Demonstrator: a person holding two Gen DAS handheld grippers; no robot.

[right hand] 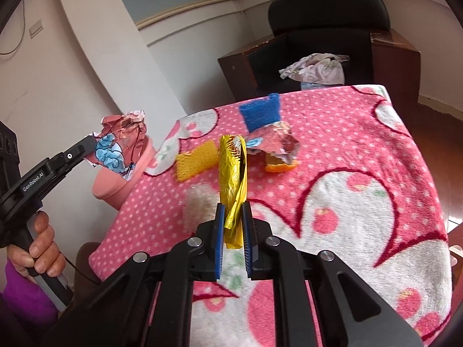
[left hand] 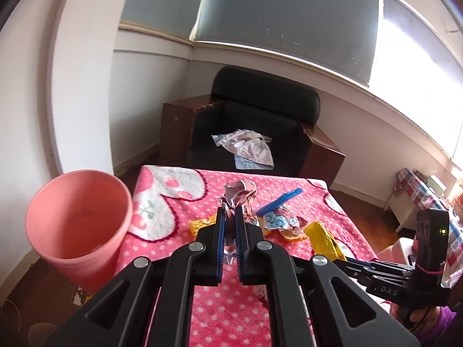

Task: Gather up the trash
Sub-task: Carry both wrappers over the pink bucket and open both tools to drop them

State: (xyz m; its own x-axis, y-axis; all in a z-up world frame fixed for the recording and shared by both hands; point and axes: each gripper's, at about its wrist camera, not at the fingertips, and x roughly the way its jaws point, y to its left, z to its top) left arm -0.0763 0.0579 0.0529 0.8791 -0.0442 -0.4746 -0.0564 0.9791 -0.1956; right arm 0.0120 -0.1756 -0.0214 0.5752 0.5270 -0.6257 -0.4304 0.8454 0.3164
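Note:
In the left wrist view my left gripper (left hand: 229, 215) is shut on a crumpled pink foil wrapper (left hand: 241, 195), held above the pink blanket-covered table (left hand: 220, 312). A pink bin (left hand: 78, 225) stands just left of it, off the table's edge. My right gripper (right hand: 233, 209) is shut on a twisted gold wrapper (right hand: 233, 167) that sticks up from its pads. On the table lie another crumpled wrapper (right hand: 279, 143) over an orange piece (right hand: 279, 168), a yellow sponge (right hand: 196, 160) and a blue sponge (right hand: 260, 112). The left gripper (right hand: 94, 144) with its wrapper (right hand: 121, 144) hangs above the bin (right hand: 121, 186).
A black armchair (left hand: 260, 115) with a heap of cloth (left hand: 249, 147) stands behind the table, with brown wooden cabinets (left hand: 179, 121) on both sides. A white wall (right hand: 86, 72) runs close along the table's left. A hand (right hand: 40, 251) in a purple sleeve grips the left handle.

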